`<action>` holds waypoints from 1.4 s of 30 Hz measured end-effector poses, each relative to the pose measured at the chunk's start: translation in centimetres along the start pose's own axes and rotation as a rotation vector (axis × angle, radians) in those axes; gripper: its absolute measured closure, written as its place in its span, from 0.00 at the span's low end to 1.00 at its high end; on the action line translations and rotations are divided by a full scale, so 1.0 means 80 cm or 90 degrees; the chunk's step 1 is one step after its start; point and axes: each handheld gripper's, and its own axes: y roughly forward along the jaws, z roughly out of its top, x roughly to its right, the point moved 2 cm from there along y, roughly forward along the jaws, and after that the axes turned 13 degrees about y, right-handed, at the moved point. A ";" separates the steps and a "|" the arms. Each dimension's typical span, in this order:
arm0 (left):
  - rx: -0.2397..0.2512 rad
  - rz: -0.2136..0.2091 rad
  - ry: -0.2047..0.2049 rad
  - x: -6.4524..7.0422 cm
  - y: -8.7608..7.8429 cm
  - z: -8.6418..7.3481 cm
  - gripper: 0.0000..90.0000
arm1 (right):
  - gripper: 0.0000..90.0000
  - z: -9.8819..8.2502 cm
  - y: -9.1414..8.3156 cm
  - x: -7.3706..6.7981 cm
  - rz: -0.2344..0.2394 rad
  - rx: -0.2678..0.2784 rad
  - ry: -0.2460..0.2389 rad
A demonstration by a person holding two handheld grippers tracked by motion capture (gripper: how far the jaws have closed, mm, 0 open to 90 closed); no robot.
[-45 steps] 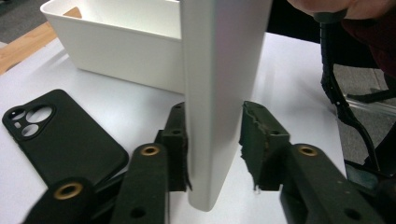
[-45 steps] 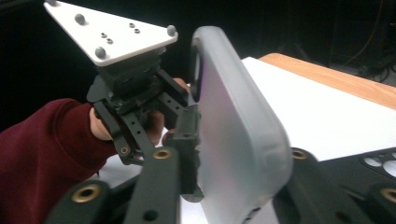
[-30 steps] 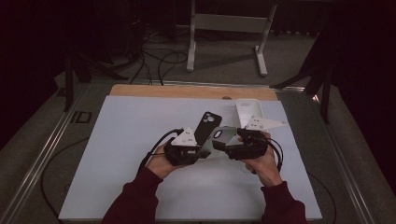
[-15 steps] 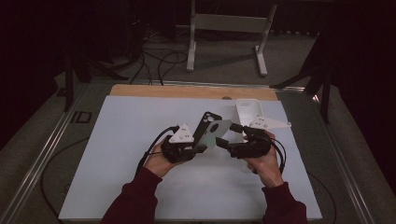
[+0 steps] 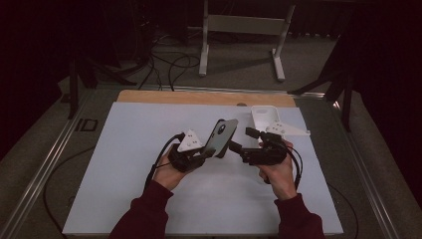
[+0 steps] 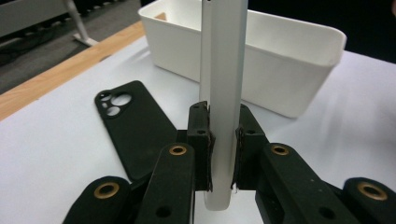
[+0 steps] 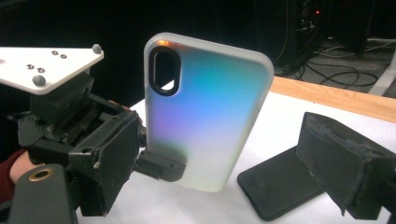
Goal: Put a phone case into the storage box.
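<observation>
Upright, a frosted, shimmery phone case [image 7: 205, 112] sits clamped in the left tool [image 5: 211, 149]; the right tool [image 5: 238, 148], jaws just widened, stands apart near a matte black case [image 6: 135, 126].

Item one: a translucent frosted phone case [image 7: 205, 116] with an iridescent blue-to-violet sheen and a black-rimmed oblong camera cut-out near its top corner. It stands upright, raised off the worktop [image 5: 124, 164], clamped at its lower end; in the left gripper view it shows edge-on [image 6: 224, 93] as a thin white strip. In the high view it tilts slightly [image 5: 221, 137], near the centre of the worktop.

Item two: a black phone case [image 6: 135, 126] with round camera cut-outs. It lies flat on the worktop, just beyond the upright case.
</observation>
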 end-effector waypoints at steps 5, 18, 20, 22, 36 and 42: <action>0.004 0.007 -0.004 0.005 0.003 0.002 0.90 | 0.12 0.003 0.011 -0.008 0.003 0.015 0.014; 0.022 -0.005 -0.004 0.021 0.012 0.007 0.90 | 0.12 0.009 0.028 -0.009 -0.014 0.047 0.072; 0.022 -0.011 -0.003 0.024 0.013 0.007 0.90 | 0.15 0.008 0.029 -0.009 -0.022 0.045 0.077; 0.026 -0.020 -0.005 0.026 0.015 0.008 0.90 | 0.16 0.009 0.029 -0.008 -0.025 0.043 0.085; 0.014 -0.019 0.006 0.028 0.017 0.008 0.82 | 0.18 0.008 0.027 -0.013 -0.035 0.040 0.052; 0.005 -0.003 0.005 0.026 0.015 0.008 0.57 | 0.18 0.008 0.026 -0.012 -0.042 0.040 0.052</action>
